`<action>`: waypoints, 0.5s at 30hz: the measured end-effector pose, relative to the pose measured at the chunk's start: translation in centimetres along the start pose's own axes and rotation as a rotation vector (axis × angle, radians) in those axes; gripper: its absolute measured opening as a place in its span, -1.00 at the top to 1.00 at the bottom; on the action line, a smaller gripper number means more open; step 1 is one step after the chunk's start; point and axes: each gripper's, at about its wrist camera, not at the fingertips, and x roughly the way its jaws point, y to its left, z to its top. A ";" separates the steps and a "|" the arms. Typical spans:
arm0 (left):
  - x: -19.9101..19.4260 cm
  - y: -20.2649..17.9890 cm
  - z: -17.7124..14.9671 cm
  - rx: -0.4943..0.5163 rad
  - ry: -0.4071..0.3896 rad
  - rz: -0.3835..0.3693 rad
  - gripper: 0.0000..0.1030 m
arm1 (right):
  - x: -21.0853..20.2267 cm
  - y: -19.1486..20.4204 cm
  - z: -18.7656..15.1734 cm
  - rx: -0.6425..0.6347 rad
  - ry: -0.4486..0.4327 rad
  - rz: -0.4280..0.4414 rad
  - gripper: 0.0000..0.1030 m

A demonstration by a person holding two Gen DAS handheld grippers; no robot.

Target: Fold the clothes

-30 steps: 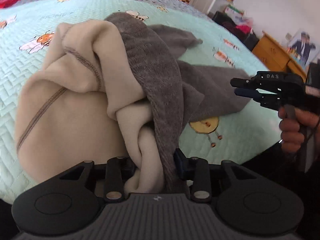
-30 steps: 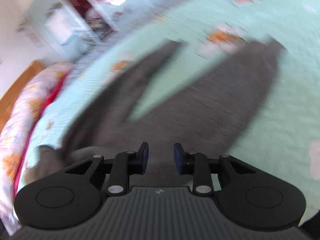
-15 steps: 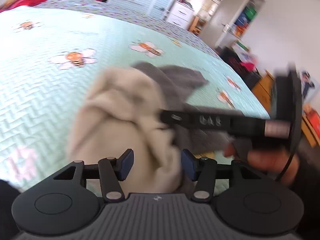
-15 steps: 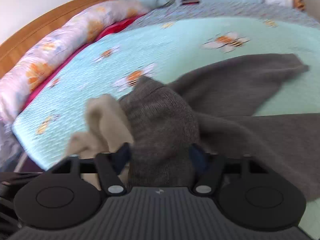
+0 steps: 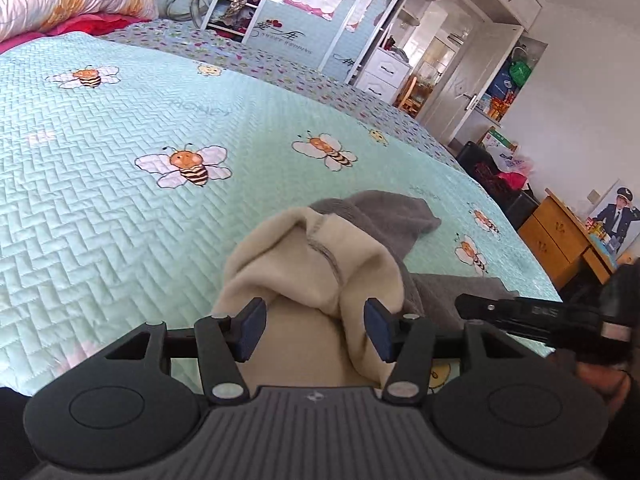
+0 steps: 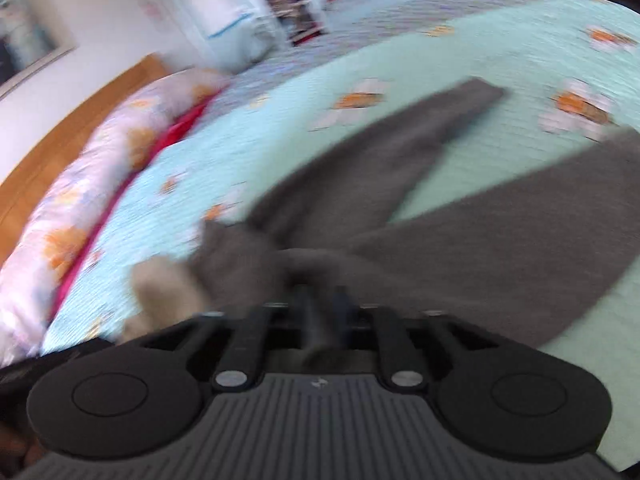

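Cream lining of the bunched garment (image 5: 316, 264) lies between the spread pads of the left gripper (image 5: 312, 330), untouched. Blur hides the right gripper (image 6: 320, 316); its state cannot be told. Beyond, grey sleeves (image 6: 400, 152) sprawl on the bed (image 5: 100, 208); a fold could trap wrinkles.

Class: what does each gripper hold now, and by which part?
Left gripper: nothing; its open pads press on no cloth of the grey, cream-lined garment. Right gripper: too blurred to tell.
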 end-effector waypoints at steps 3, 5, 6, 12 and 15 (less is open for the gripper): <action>0.5 0.3 -0.1 0.018 0.016 0.054 -0.11 | 1.6 2.8 -0.9 -0.076 0.044 0.038 -0.42; 0.7 0.2 -0.2 0.048 0.022 0.098 -0.11 | 3.1 4.4 -1.4 -0.124 0.085 0.054 -0.42; 0.7 0.2 -0.3 0.064 0.024 0.120 -0.11 | 3.8 4.7 -1.6 -0.141 0.094 0.040 -0.42; 2.5 1.9 -0.9 0.019 0.085 0.195 -0.18 | 5.0 1.2 -0.8 -0.033 0.086 -0.087 0.58; 4.3 1.7 -1.5 -0.031 0.132 0.120 -0.17 | 4.5 0.4 -0.8 -0.037 0.093 -0.075 0.62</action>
